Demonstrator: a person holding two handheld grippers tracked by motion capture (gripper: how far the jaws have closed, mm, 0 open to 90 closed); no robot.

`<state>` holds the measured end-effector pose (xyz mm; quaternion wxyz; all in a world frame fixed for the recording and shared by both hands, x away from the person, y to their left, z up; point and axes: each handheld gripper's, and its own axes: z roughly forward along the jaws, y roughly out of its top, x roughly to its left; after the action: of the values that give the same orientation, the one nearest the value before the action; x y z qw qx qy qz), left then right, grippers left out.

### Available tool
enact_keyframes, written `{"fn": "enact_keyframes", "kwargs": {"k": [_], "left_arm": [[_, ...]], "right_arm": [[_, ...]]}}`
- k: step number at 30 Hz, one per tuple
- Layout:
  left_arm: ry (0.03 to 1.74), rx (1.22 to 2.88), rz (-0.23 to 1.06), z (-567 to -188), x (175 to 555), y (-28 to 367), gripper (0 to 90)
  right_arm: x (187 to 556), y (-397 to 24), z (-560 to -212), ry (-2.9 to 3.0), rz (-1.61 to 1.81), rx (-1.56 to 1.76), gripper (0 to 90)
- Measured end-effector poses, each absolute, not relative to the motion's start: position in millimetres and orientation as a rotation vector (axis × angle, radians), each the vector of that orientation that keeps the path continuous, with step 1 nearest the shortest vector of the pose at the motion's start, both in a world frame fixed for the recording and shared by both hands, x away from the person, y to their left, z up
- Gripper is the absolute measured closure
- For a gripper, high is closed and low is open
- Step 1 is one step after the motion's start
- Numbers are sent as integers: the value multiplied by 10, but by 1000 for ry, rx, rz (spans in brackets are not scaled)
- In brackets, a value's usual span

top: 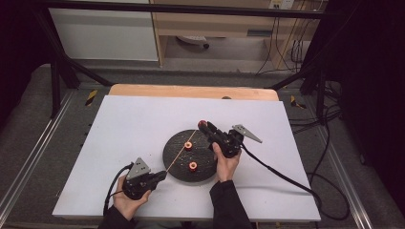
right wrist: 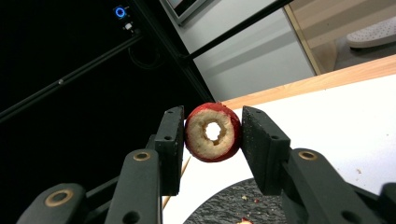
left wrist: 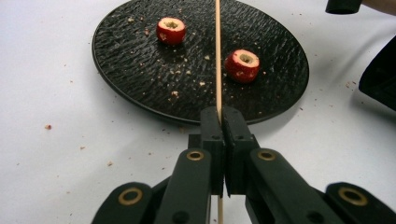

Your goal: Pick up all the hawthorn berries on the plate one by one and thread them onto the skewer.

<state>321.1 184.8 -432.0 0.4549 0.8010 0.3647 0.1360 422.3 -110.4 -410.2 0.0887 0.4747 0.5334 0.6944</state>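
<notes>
A thin wooden skewer point(top: 180, 151) point(left wrist: 217, 56) runs from my left gripper point(top: 161, 176) point(left wrist: 223, 120), which is shut on its near end, across a round black plate point(top: 177, 160) point(left wrist: 140, 88). Two cored red fruits point(top: 189, 145) point(top: 193, 166) point(left wrist: 171, 30) point(left wrist: 243, 65) lie on the plate, one on each side of the skewer. My right gripper point(top: 204, 126) point(right wrist: 212, 133) is raised beyond the plate's far edge, at the skewer's far tip, and is shut on a third cored red fruit point(top: 202, 124) point(right wrist: 213, 132). Its bored hole faces the camera.
The plate rests on a white board point(top: 129, 124) over a wooden table point(top: 191, 90). Crumbs lie scattered on the plate and the board around it. Black cables trail from both grippers toward the near and right edges.
</notes>
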Motion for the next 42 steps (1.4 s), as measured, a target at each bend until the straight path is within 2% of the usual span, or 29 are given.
{"fn": "enact_keyframes", "kwargs": {"k": [42], "left_arm": [[933,1919,317,-4290,3253,1619,884]], "right_arm": [[4167,-1059,-4159,1594,2081,1343,613]]}}
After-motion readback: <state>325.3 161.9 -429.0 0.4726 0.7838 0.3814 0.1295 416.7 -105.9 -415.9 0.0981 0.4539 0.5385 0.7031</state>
